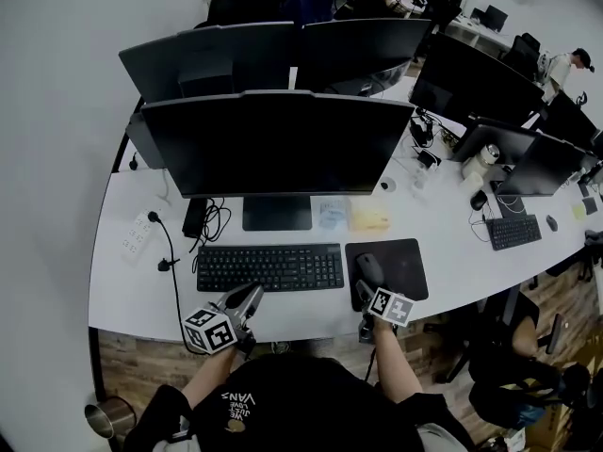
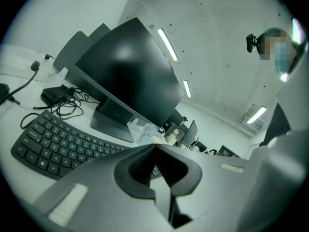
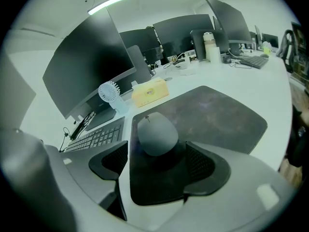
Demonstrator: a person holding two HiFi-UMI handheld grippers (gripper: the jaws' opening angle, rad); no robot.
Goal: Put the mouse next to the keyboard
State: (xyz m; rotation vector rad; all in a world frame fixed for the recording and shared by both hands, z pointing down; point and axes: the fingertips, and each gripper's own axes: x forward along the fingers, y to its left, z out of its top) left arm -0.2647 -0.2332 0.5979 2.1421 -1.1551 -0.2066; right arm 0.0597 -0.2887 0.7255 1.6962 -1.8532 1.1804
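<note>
Grey against a dark mouse pad (image 1: 403, 257), the mouse (image 1: 369, 269) lies on the pad's left part, close to the edge that faces the black keyboard (image 1: 269, 267). Pad and keyboard lie side by side on a white desk (image 1: 151, 295), in front of a large dark monitor (image 1: 273, 149).

The right gripper (image 1: 364, 292) is low over the near edge of the pad, pointing at the mouse. In the right gripper view its jaws are spread wide, one ribbed pad on each side of the near end of the mouse (image 3: 157, 134), with a narrow gap showing on both sides; neither pad is clearly touching it. Beyond the mouse in that view stand a yellow tissue box (image 3: 149, 93) and a small white fan (image 3: 108, 91) by the monitor's foot.

The left gripper (image 1: 254, 292) is held above the desk's front edge, just short of the keyboard's near side, its marker cube (image 1: 209, 330) toward the person. In the left gripper view its jaws are pressed together at the tips with nothing between them, tilted up toward the monitor and ceiling lights, the keyboard (image 2: 53, 144) at lower left.

A white power strip (image 1: 138, 234) sits at the desk's left end.
</note>
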